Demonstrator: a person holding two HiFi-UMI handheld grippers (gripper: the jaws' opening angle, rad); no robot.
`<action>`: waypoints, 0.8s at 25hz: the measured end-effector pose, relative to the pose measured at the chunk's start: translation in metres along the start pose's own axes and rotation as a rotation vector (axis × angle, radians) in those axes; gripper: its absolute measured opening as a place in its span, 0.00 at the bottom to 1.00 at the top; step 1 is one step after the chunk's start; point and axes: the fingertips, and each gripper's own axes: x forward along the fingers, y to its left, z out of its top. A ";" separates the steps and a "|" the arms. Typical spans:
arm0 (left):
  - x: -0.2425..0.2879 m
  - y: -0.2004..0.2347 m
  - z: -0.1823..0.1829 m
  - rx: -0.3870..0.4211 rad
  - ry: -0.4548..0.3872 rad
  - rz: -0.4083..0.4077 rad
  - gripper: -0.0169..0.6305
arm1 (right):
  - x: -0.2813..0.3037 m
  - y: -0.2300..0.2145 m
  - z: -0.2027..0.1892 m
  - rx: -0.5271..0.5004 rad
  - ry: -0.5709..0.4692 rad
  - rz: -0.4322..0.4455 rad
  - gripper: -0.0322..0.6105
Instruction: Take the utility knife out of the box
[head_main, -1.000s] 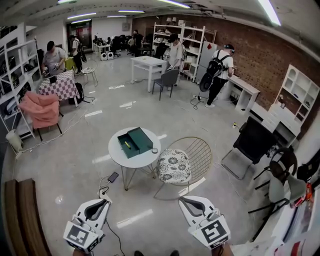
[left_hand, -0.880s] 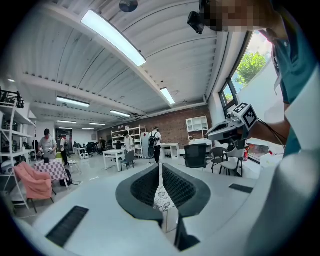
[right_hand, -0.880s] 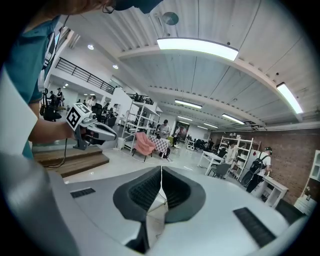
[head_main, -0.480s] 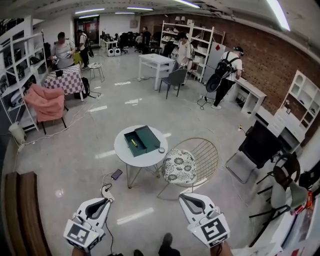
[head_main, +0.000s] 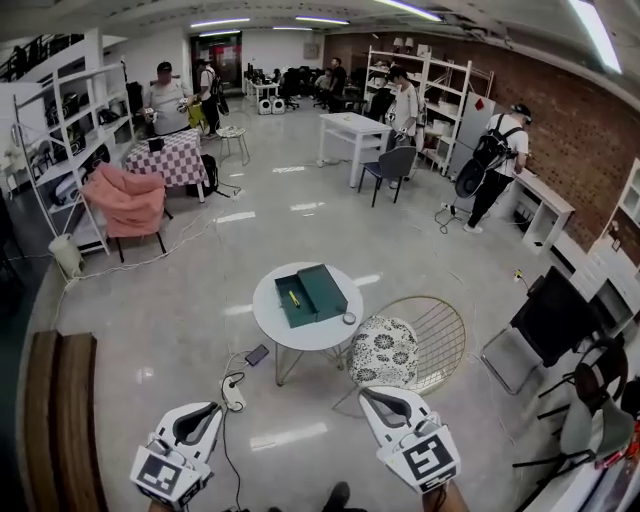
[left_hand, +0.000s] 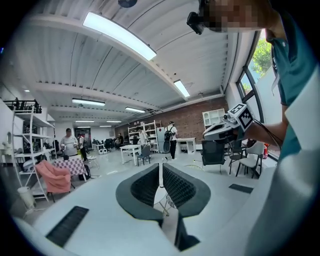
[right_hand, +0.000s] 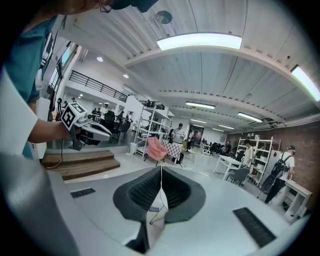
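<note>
Left gripper (head_main: 212, 408) and right gripper (head_main: 366, 393) have neared the box (head_main: 322, 290).

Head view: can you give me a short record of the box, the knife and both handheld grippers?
Box: green, open, on the round white table
Knife: yellow, lying inside the box
Left gripper: jaws together, empty, well short of the table
Right gripper: jaws together, empty, likewise short of it
Chair: wire frame, patterned cushion, beside the table
</note>
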 end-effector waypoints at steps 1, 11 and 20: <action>0.008 -0.002 0.000 0.000 -0.003 0.005 0.09 | 0.004 -0.009 -0.002 -0.002 -0.003 0.011 0.11; 0.087 -0.020 0.003 -0.008 -0.011 0.063 0.09 | 0.035 -0.095 -0.031 -0.006 -0.030 0.099 0.11; 0.153 -0.048 0.015 0.003 0.019 0.103 0.09 | 0.040 -0.160 -0.064 0.015 -0.050 0.133 0.11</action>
